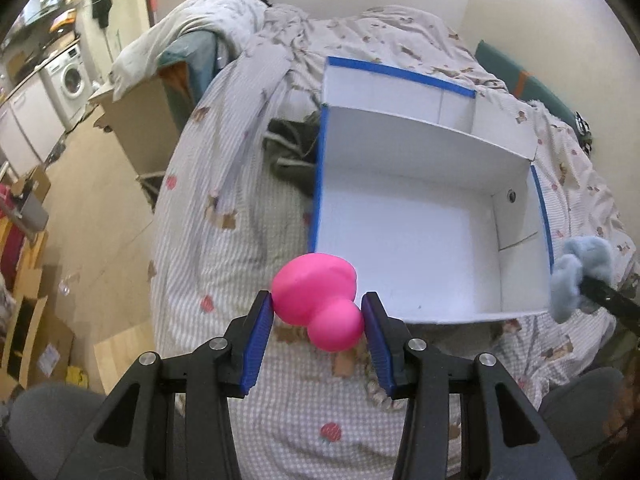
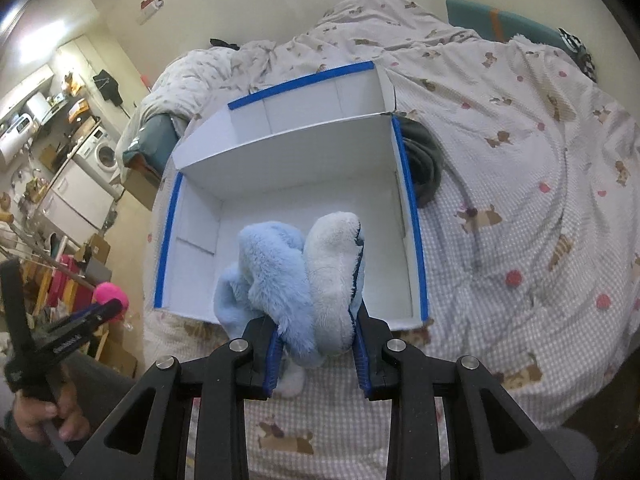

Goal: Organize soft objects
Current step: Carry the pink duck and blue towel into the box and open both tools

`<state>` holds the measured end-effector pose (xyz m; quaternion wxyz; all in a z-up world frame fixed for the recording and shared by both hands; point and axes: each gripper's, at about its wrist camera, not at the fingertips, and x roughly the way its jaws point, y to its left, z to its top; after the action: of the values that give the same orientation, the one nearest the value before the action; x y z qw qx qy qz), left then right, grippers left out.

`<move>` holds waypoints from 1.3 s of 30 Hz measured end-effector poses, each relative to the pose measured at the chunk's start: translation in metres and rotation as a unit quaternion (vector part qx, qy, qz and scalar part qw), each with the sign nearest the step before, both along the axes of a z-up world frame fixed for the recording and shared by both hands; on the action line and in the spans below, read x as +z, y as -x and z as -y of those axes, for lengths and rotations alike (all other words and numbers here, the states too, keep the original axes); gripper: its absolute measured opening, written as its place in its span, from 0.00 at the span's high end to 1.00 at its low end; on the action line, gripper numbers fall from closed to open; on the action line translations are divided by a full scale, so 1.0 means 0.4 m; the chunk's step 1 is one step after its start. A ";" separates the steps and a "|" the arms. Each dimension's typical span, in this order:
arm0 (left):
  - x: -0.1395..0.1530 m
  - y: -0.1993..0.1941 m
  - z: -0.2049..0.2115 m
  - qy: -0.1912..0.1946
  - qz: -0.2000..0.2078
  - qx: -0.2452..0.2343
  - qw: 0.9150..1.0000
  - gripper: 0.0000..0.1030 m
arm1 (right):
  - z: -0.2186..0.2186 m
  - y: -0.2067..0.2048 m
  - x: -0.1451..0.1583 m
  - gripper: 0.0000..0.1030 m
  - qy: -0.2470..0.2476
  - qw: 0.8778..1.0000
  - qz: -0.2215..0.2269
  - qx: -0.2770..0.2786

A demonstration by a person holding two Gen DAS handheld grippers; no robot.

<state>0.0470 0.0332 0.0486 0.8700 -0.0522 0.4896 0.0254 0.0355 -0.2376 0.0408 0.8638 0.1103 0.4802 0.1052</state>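
In the left wrist view, the left gripper [image 1: 318, 314] pinches a glossy pink double-lobed soft toy [image 1: 316, 300] between its jaws, big lobe pointing up-left, just short of the white blue-edged cardboard box [image 1: 400, 240] on the bed [image 1: 224, 240]. In the right wrist view, the right gripper [image 2: 316, 344] clamps a fluffy pale-blue and cream plush toy [image 2: 296, 276], its long axis reaching forward over the box's near wall.

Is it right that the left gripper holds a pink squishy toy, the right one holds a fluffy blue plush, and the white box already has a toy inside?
Not quite. The white box has nothing in it yet; the left wrist view shows its bare floor. The rest is right: the left gripper holds the pink squishy toy, and the right gripper holds the fluffy blue plush.
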 end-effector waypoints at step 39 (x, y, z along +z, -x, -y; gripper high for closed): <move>-0.256 -0.261 0.159 -0.058 -0.018 -0.064 0.996 0.59 | -0.083 -0.221 -0.290 0.67 0.026 0.998 -0.055 0.007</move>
<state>0.1513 -0.0303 -0.0538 0.8623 0.0302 0.5056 -0.0014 0.1237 -0.2045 -0.0752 0.8378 0.0900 0.5305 0.0923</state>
